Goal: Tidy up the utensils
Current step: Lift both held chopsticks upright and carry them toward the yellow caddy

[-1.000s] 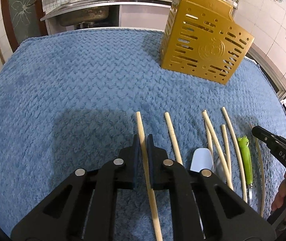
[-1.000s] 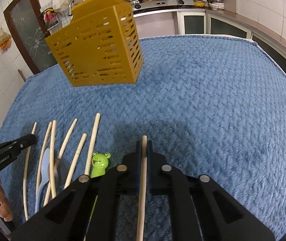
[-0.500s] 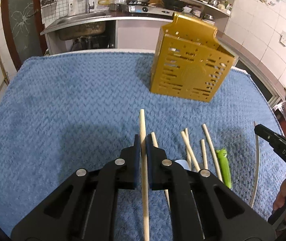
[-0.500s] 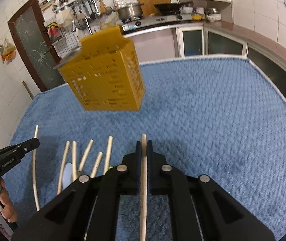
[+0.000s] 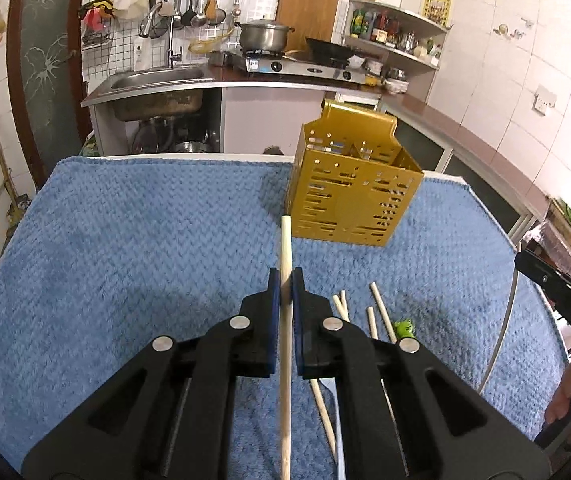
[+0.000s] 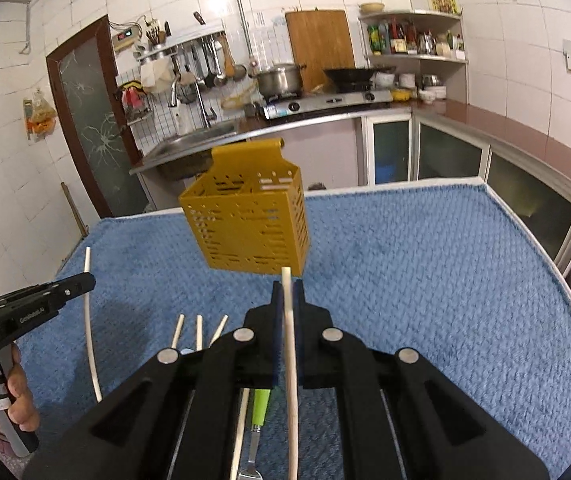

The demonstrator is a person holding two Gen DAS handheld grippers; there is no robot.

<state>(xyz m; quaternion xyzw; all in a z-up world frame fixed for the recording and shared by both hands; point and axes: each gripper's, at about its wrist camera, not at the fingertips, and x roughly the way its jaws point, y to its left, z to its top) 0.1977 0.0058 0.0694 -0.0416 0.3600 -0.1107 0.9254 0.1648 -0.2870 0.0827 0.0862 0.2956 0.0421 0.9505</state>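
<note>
My left gripper (image 5: 285, 280) is shut on a pale wooden chopstick (image 5: 285, 248), held above the blue towel (image 5: 125, 260) with its tip near the golden slotted utensil holder (image 5: 349, 192). My right gripper (image 6: 287, 292) is shut on another chopstick (image 6: 288, 340), its tip just in front of the same holder (image 6: 249, 232). Several loose chopsticks (image 5: 381, 312) and a green frog-handled utensil (image 5: 403, 328) lie on the towel below; they also show in the right wrist view (image 6: 197, 328). The left gripper shows from the side in the right wrist view (image 6: 37, 304), the right one in the left wrist view (image 5: 557, 300).
The towel-covered table ends at a white edge (image 6: 525, 236) on the right. Behind it run a sink (image 5: 157, 80), a stove with a pot (image 5: 265, 36) and a counter (image 6: 505, 128). A frog-handled utensil (image 6: 259, 408) lies under my right gripper.
Both grippers have lifted their chopsticks off the towel and risen; the holder and the loose utensils now look farther below and the kitchen wall has come into view.
</note>
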